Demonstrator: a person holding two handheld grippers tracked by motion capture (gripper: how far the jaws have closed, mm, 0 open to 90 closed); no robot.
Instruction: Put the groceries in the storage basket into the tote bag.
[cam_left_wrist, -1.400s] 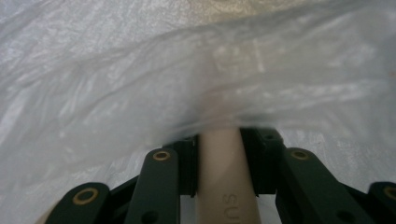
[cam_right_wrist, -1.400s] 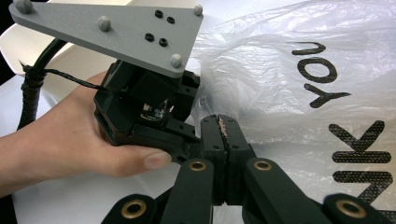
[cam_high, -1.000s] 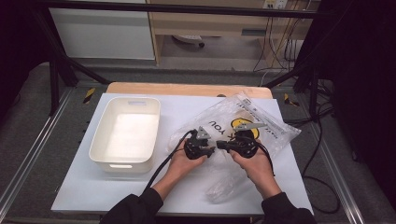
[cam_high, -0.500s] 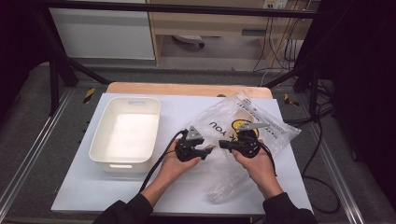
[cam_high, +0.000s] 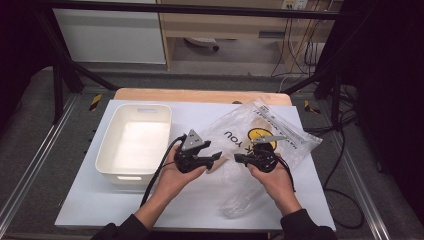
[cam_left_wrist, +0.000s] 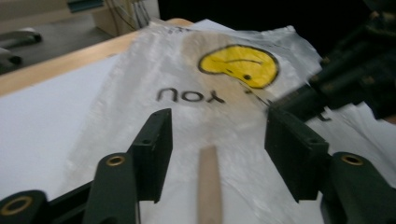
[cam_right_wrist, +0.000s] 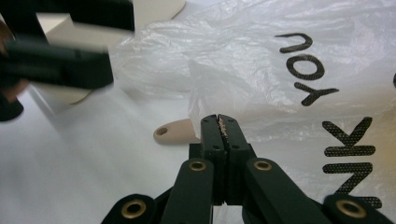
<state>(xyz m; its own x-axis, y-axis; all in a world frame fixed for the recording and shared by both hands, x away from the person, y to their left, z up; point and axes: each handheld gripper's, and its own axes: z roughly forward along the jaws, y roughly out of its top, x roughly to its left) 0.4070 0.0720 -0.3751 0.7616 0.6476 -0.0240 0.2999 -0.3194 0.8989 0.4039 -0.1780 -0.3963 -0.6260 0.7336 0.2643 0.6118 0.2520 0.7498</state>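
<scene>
High view: a clear plastic bag printed with a yellow smiley lies on the white worktop, right of a white bin. The right tool is clamped on a fold of the bag. The left tool, its jaws just opening, stands apart with nothing gripped, above a wooden handle inside the bag.

One plastic bag, one white bin, one wooden stick, two grippers
</scene>
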